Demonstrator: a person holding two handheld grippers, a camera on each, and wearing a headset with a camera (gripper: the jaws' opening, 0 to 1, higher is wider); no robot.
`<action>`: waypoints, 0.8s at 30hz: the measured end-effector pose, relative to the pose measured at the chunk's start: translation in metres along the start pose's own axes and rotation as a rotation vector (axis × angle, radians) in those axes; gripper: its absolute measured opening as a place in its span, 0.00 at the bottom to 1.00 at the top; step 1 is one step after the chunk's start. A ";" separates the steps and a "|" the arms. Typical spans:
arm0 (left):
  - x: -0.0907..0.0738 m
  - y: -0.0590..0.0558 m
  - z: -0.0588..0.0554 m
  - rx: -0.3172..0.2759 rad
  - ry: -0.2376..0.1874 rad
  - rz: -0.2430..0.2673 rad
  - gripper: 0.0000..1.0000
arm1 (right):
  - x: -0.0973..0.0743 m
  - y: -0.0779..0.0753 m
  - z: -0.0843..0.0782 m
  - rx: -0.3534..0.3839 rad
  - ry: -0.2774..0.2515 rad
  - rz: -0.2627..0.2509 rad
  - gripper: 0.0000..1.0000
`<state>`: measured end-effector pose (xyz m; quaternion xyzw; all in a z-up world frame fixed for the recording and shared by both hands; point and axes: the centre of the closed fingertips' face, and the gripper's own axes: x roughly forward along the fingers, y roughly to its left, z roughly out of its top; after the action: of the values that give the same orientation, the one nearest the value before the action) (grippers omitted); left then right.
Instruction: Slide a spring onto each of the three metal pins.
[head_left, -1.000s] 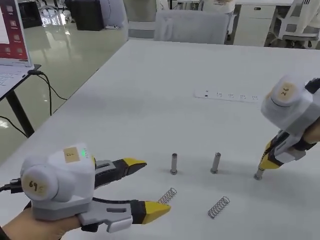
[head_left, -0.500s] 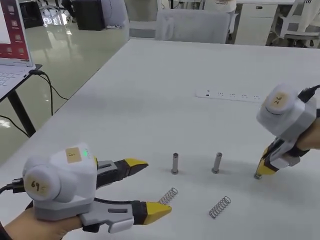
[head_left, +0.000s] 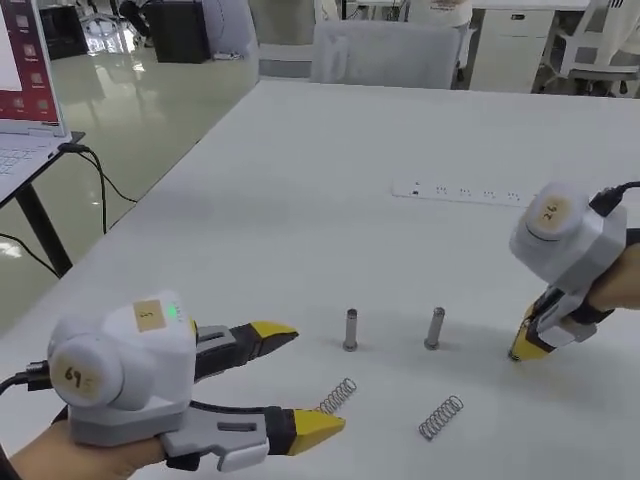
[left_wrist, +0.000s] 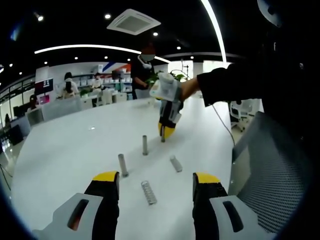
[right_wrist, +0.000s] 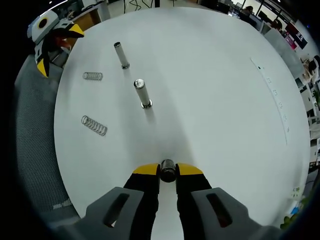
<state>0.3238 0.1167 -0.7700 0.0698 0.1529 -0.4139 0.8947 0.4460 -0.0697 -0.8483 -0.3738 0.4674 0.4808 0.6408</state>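
Two bare metal pins (head_left: 351, 329) (head_left: 435, 327) stand upright on the white table (head_left: 300, 200). In front of them lie two loose springs (head_left: 337, 395) (head_left: 440, 417). My left gripper (head_left: 310, 380) hovers open at the near left, and one spring (left_wrist: 148, 192) lies just past its jaws. My right gripper (head_left: 528, 347) points down at the right end of the row and hides the third pin. In its own view my right gripper (right_wrist: 168, 176) is shut on a coiled spring (right_wrist: 168, 169). The other pins (right_wrist: 142, 93) (right_wrist: 120, 54) stand beyond it.
A white power strip (head_left: 455, 191) lies farther back on the table. A laptop (head_left: 20, 80) sits on a side desk at the left with cables hanging. A grey chair (head_left: 385, 50) stands at the table's far edge.
My right gripper has come down lower over the third pin, so the pin's base no longer shows. The left gripper has stayed open in place.
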 end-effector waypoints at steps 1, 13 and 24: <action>0.000 0.000 0.000 0.000 0.000 0.000 0.54 | 0.000 0.000 0.000 -0.002 -0.001 -0.001 0.11; 0.000 -0.002 0.000 0.005 0.002 -0.006 0.54 | -0.013 -0.001 -0.009 -0.009 -0.009 -0.032 0.18; 0.001 -0.004 -0.001 0.008 0.000 -0.015 0.54 | -0.028 0.010 -0.021 -0.009 -0.017 -0.053 0.19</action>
<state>0.3213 0.1135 -0.7708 0.0721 0.1518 -0.4214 0.8912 0.4282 -0.0938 -0.8274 -0.3848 0.4497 0.4692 0.6554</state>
